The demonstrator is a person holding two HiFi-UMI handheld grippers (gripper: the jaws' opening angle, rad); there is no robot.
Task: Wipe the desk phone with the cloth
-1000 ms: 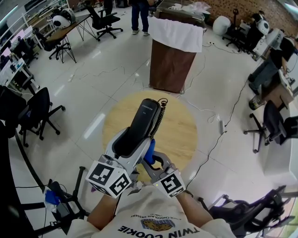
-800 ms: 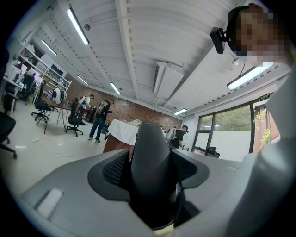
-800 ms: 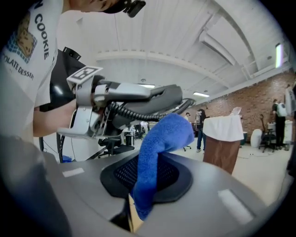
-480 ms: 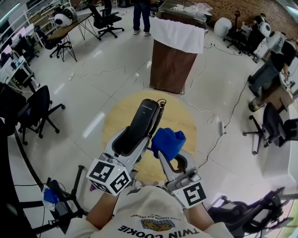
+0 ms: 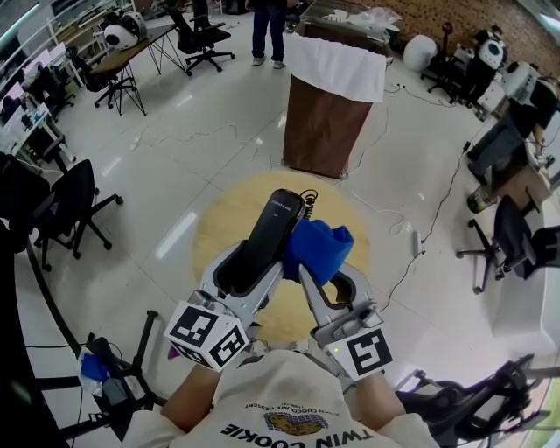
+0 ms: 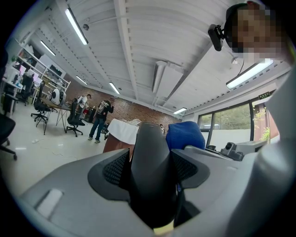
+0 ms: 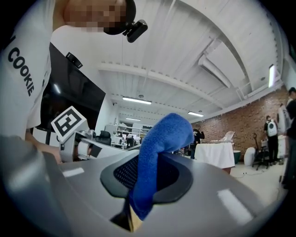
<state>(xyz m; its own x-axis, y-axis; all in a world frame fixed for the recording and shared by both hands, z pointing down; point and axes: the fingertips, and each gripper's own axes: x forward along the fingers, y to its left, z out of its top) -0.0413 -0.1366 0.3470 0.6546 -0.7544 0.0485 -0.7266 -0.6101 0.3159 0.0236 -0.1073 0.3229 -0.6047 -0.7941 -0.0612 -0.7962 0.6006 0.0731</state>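
A black phone handset [image 5: 265,238] is clamped in my left gripper [image 5: 249,267], lifted above the round wooden table [image 5: 341,262], its coiled cord [image 5: 308,198] at the far end. In the left gripper view the handset [image 6: 151,171] fills the space between the jaws, with the blue cloth [image 6: 185,134] just to its right. My right gripper [image 5: 319,280] is shut on the blue cloth [image 5: 317,248], which presses against the handset's right side. The right gripper view shows the cloth [image 7: 156,159] pinched between the jaws and folded upward. The phone's base is not visible.
A brown pedestal with a white cloth cover [image 5: 330,101] stands beyond the table. Office chairs [image 5: 61,210] and desks ring the room, a person [image 5: 265,26] stands at the back, and a cable [image 5: 411,236] trails over the floor at right.
My right gripper has come up from under the handset with the blue cloth and moved it forward and left until it lies against the handset's side. The left gripper holds still.
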